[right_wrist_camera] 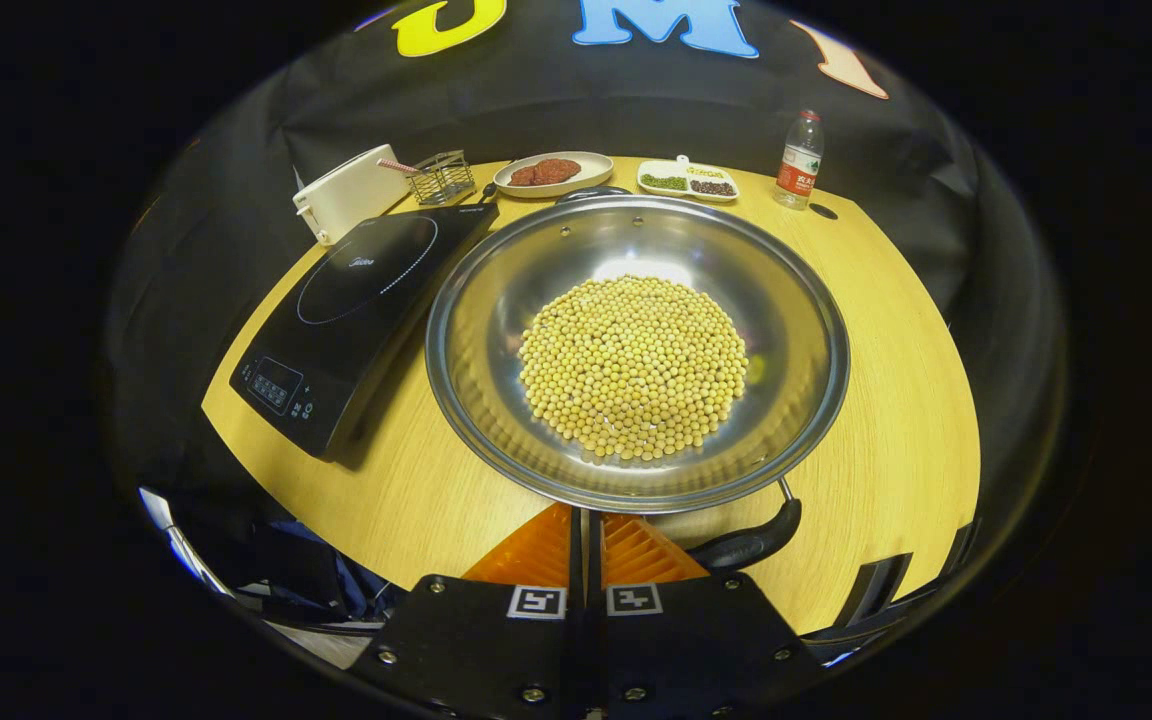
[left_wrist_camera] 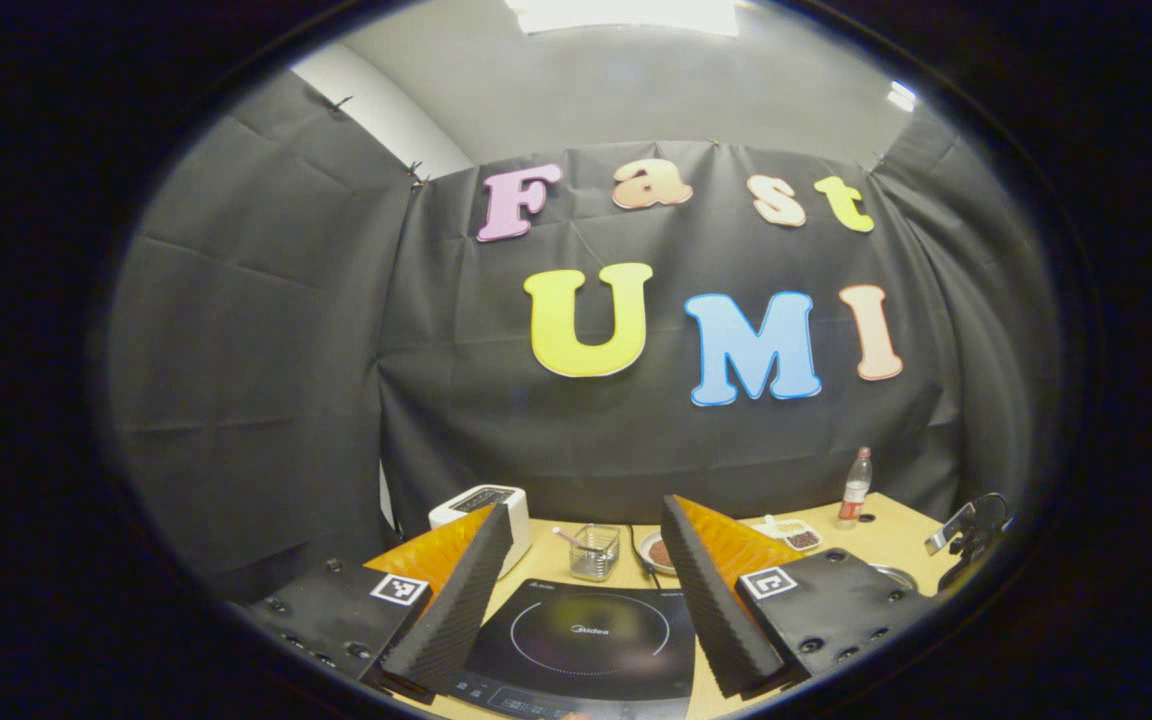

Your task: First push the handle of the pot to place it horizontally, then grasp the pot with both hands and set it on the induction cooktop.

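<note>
A wide steel pot [right_wrist_camera: 496, 300] holding a heap of soybeans [right_wrist_camera: 633, 368] stands on the wooden table in the right gripper view. Its black handle [right_wrist_camera: 748, 545] juts from the near rim, slanting toward me and to the right. My right gripper [right_wrist_camera: 586, 522] is shut and empty, its tips at the near rim just left of the handle. The black induction cooktop [right_wrist_camera: 356, 295] lies to the left of the pot. In the left gripper view my left gripper [left_wrist_camera: 586, 503] is open above the cooktop [left_wrist_camera: 586, 635], with a sliver of the pot's rim [left_wrist_camera: 894, 575] to the right.
Along the back of the table [right_wrist_camera: 896, 340] stand a white toaster [right_wrist_camera: 348, 190], a wire basket [right_wrist_camera: 441, 176], a plate of reddish food [right_wrist_camera: 551, 172], a white divided dish [right_wrist_camera: 686, 180] and a bottle [right_wrist_camera: 800, 160]. A black device [left_wrist_camera: 971, 535] sits at the table's right edge.
</note>
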Demonstrator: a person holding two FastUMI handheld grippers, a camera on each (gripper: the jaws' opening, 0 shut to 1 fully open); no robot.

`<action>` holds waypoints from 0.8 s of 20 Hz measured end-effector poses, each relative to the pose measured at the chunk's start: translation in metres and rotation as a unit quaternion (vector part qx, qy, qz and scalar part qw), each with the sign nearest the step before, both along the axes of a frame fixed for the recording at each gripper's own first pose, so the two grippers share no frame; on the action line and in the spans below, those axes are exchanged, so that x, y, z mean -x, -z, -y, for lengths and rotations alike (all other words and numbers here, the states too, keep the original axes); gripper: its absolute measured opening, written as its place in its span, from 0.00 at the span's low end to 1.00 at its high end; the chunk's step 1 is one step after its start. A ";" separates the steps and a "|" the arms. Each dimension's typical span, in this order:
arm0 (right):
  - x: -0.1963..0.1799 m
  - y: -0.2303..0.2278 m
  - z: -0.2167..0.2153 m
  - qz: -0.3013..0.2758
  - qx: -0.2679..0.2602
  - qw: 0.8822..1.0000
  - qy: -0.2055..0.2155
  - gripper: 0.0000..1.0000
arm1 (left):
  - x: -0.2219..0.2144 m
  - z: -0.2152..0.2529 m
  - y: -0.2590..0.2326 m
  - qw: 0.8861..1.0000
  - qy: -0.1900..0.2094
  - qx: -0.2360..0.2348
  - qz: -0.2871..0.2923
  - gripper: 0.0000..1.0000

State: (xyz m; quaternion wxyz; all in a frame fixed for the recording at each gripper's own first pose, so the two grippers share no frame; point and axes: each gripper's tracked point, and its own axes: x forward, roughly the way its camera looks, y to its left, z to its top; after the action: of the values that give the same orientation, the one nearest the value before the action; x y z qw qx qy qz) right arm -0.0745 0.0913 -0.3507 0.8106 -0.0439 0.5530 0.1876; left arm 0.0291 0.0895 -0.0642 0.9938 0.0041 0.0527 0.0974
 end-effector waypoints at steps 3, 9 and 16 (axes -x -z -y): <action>-0.006 0.002 0.015 0.001 0.004 1.000 -0.003 0.01 | -0.011 0.023 -0.001 1.000 0.014 -0.001 -0.002 0.96; -0.020 0.006 0.044 0.005 0.011 1.000 0.002 0.00 | -0.033 0.055 -0.007 0.999 0.035 -0.008 -0.001 1.00; -0.040 0.014 0.079 0.018 0.040 0.999 0.000 0.01 | -0.046 0.086 -0.014 0.998 0.053 -0.019 0.004 0.97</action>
State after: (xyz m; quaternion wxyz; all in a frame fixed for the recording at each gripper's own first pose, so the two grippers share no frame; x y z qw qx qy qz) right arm -0.0341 0.0128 -0.3646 0.8181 -0.0800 0.5451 0.1648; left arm 0.0748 0.0032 -0.0501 0.9975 0.0252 0.0465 0.0459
